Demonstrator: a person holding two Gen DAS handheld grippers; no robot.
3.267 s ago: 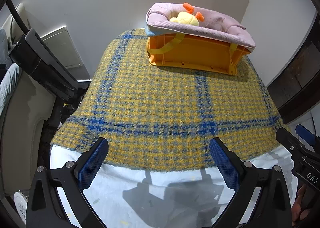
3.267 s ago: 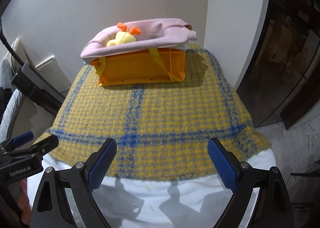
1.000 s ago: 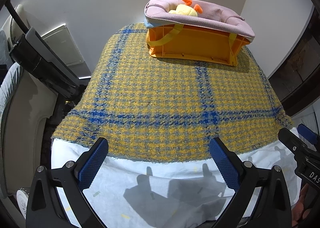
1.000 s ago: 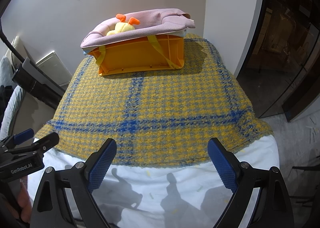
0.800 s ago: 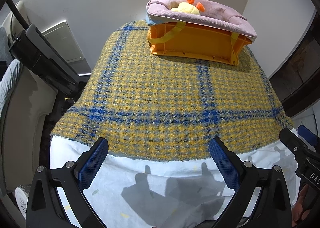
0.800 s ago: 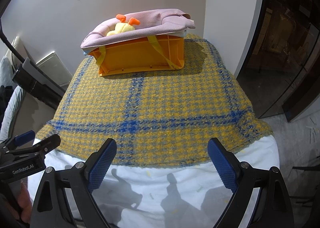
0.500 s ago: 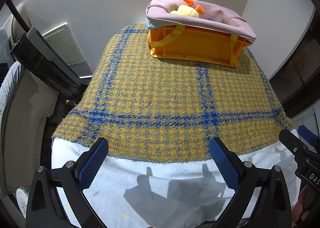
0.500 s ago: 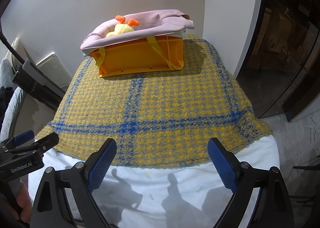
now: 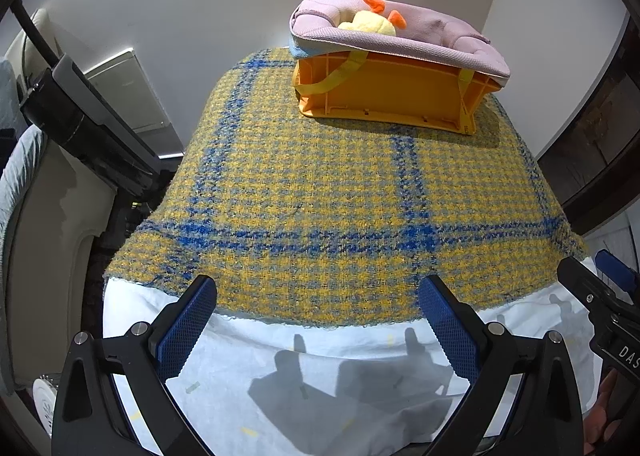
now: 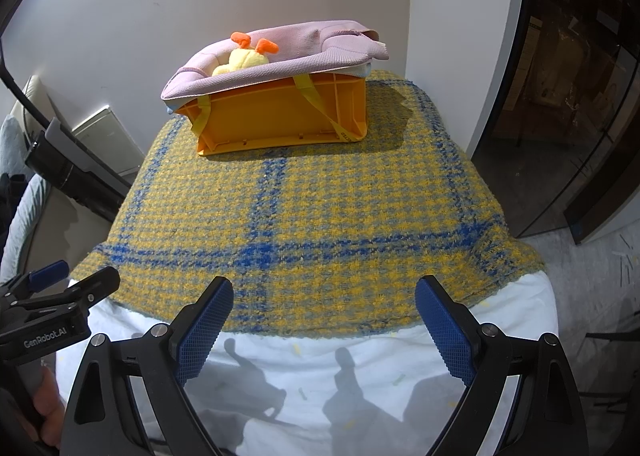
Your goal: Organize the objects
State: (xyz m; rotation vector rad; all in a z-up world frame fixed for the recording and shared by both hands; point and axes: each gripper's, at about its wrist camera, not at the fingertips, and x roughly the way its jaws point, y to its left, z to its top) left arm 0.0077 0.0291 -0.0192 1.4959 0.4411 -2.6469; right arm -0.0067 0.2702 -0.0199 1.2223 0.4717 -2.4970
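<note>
left wrist view first: your left gripper (image 9: 316, 320) hangs over the near edge of the table with its blue pads (image 9: 186, 326) spread wide and nothing between them. under it lies the white sheet (image 9: 320, 384), and beyond that the yellow and blue plaid blanket (image 9: 340, 196) covers the table top. at the far end, close to the wall, the orange crate (image 9: 392, 96) stands on the blanket. a pink garment (image 9: 432, 42) is draped across its top and overhangs the rim, and a yellow plush toy (image 9: 368, 24) with orange bits sits in the hollow of it. the tip of your right gripper shows at the right edge, well short of the crate.

right wrist view: your right gripper (image 10: 324, 326) is also spread wide and holds nothing, parked over the same near edge. from here the crate (image 10: 288, 120) is straight ahead and well apart from you, the garment (image 10: 304, 46) sags over its left corner, and the toy (image 10: 240, 58) nests in the top. a yellow strap (image 10: 316, 100) runs down the front of the crate. your left gripper shows low at the left.

judging from this, nothing loose is left on the blanket, so you are either between items or near the end. the crate's contents look piled rather than packed. if you go on, the next move calls for a long reach across the blanket to the crate, both grippers kept wide, probably to take the overhanging edge of the garment and tuck or fold it inside. mind the toy on top: pulling the cloth could tip it out.
</note>
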